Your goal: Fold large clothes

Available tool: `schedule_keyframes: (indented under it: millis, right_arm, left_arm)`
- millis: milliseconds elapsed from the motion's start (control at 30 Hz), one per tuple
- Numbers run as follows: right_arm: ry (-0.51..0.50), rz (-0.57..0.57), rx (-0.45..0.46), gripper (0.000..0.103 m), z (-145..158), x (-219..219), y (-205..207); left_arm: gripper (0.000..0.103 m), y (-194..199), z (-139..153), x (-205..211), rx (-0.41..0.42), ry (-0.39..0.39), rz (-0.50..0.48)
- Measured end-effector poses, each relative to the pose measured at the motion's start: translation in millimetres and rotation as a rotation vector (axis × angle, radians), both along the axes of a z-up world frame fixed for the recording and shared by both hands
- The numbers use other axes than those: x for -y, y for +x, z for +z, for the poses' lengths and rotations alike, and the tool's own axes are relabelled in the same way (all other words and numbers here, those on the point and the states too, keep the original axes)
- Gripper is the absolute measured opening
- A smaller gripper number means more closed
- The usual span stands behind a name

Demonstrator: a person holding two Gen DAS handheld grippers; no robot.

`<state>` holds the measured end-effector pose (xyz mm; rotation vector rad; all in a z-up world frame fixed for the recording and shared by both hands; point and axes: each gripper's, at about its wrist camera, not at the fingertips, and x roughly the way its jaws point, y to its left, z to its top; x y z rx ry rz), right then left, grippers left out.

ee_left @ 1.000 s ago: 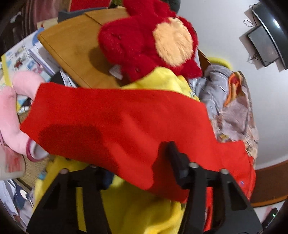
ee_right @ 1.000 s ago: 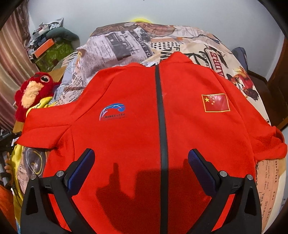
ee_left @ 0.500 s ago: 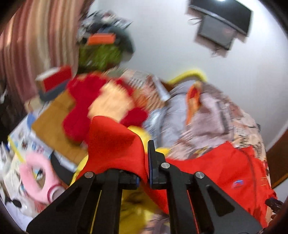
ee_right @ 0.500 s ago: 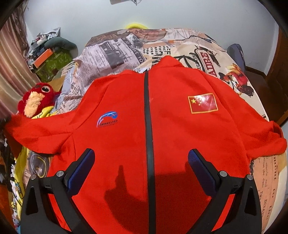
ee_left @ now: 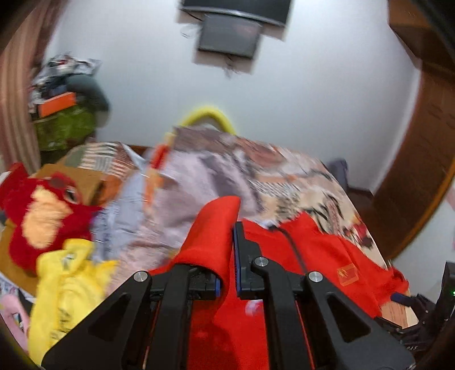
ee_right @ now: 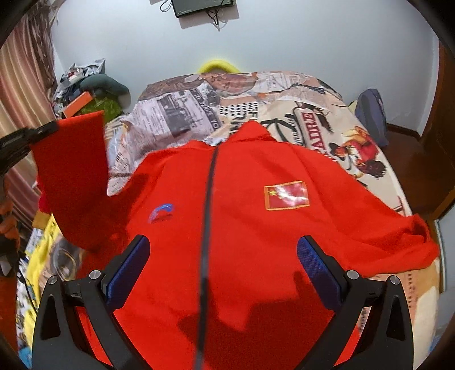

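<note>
The right gripper [ee_right: 223, 263] hangs low over the red jacket [ee_right: 241, 227], its two blue-padded fingers [ee_right: 129, 269] spread wide apart with only cloth under the gap and nothing between them. The jacket lies flat on the bed, front side up. Its dark zipper [ee_right: 207, 199] runs straight away from this gripper, so the long axis goes from the hem near the gripper to the collar at the far end. Right of the zipper sits a flag patch [ee_right: 286, 195]; left of it a small blue logo [ee_right: 161, 212]. The right sleeve [ee_right: 403, 244] lies spread toward the bed's right edge and ends close to it, with little room left on that side.

The left gripper [ee_left: 227, 270] is closed on the left sleeve [ee_left: 212, 236], which stands up folded between the fingers; in the right view the same sleeve [ee_right: 71, 176] hangs lifted in the air at the left, off the bed cover. Left of this gripper are a yellow cloth [ee_left: 65, 281] and a red plush toy [ee_left: 39, 219], close to the bed's edge.

Beyond the collar the printed bedspread [ee_right: 284, 99] is uncovered up to the wall, so the open room is ahead. A dark screen [ee_right: 203, 7] hangs on that wall.
</note>
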<state>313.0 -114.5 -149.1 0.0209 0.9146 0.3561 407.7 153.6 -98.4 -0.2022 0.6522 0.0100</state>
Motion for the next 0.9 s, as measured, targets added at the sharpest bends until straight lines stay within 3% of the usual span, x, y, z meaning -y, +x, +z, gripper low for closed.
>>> schedule_keyframes:
  millis: [300, 500, 667, 900]
  right_arm:
    - [-0.049, -0.006, -0.033, 0.103, -13.2, 38.3, -11.8]
    - [-0.071, -0.012, -0.063, 0.103, -20.5, 53.3, -19.7]
    - [-0.075, -0.031, -0.059, 0.103, -16.7, 58.2, -25.8]
    - [-0.078, -0.016, -0.028, 0.103, -1.6, 41.0, -29.5]
  left_arm:
    - [0.007, 15.2, -82.2, 121.7, -0.214, 0.007, -0.225]
    - [0.008, 6.2, -134.3, 171.1, -0.388, 0.067, -0.333]
    - [0.038, -17.7, -143.4, 174.2, -0.442, 0.068, -0.383]
    - [0.06, -56.2, -112.1, 122.9, -0.374, 0.052, -0.348]
